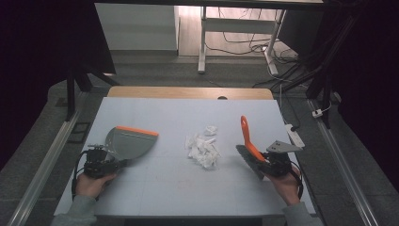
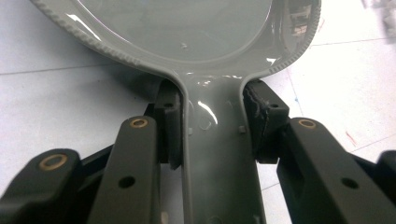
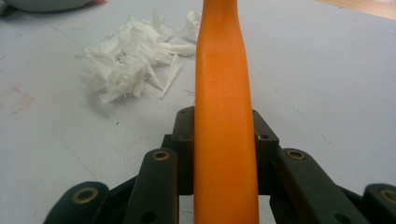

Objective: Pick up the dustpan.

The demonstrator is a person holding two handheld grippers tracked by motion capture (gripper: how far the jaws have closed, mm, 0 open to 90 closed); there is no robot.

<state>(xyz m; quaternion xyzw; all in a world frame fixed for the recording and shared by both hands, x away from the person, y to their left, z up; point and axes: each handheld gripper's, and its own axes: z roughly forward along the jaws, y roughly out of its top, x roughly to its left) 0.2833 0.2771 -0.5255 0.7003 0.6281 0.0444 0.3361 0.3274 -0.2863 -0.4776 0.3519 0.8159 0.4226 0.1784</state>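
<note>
In the left gripper view the dustpan [image 2: 187, 37] is cut off by the top edge beyond its handle, while in the right gripper view the brush [image 3: 224, 116] handle's tip and bristles run past the edges.

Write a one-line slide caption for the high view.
Left gripper holds a grey dustpan, right gripper an orange-handled brush, either side of torn paper scraps.

This looks like a lab or test room. A white table [image 1: 141, 188] stands between metal rails [image 1: 42, 150] on a grey floor. On the far side is a bare desk frame [image 1: 203, 42] with loose cables [image 1: 244, 44], and black stands [image 1: 324, 80] are at the right.
</note>
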